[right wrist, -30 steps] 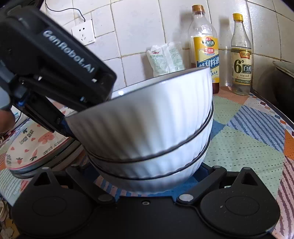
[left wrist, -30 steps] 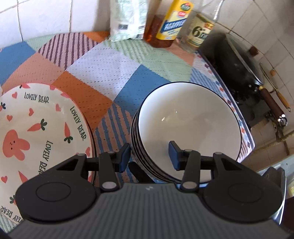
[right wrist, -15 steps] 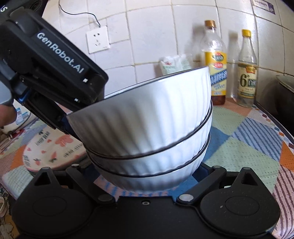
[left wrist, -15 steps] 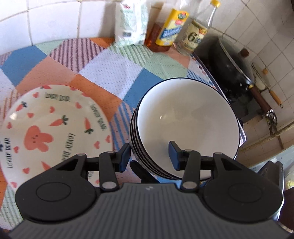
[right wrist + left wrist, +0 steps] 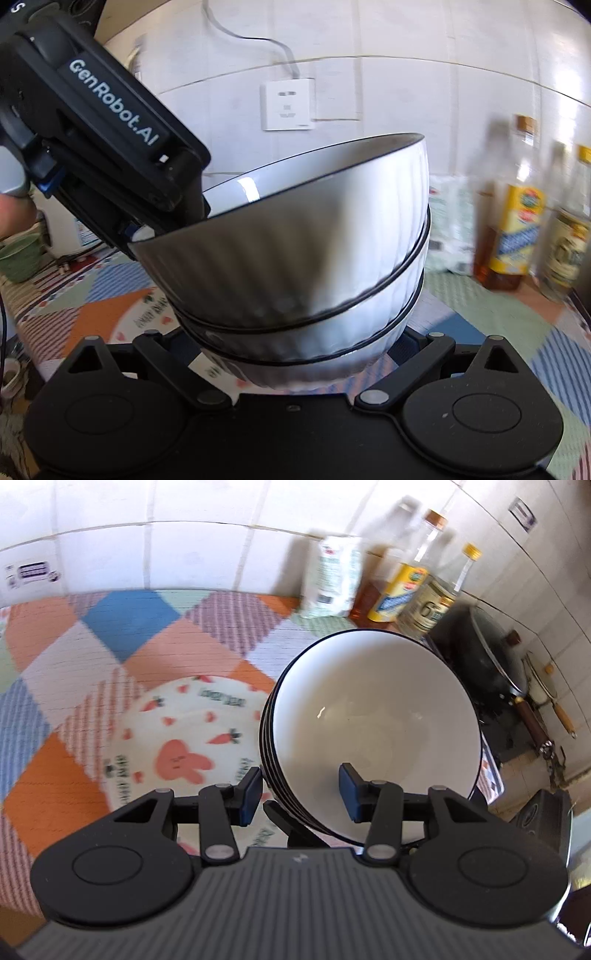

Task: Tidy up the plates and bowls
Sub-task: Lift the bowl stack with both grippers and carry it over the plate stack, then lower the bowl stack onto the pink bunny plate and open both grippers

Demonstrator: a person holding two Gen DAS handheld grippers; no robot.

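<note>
Item: your left gripper [image 5: 302, 794]. Jaws straddle the near rim of the stack of white bowls [image 5: 373, 734], one blue pad outside the wall, one inside the top bowl; whether they pinch the rim, you cannot tell.

Item: your right gripper [image 5: 301, 349]. Jaws spread wide around the base of the same stack [image 5: 306, 258], which sits tilted at frame centre, three nested black-rimmed bowls showing; contact with the pads is hidden.

Item: rabbit-and-carrot plate [image 5: 184, 738], lying flat on the table just left of the bowls in the left wrist view.

Item: patchwork tablecloth [image 5: 110, 638], covering the table.

Item: white packet [image 5: 332, 579], yellow-labelled bottle [image 5: 399, 587] and clear bottle [image 5: 432, 602], upper right against the tiled wall.

Item: black wok [image 5: 480, 657], right edge.

Item: wall socket [image 5: 288, 105], upper centre of the right wrist view.

Item: green cup [image 5: 18, 258], far left.
</note>
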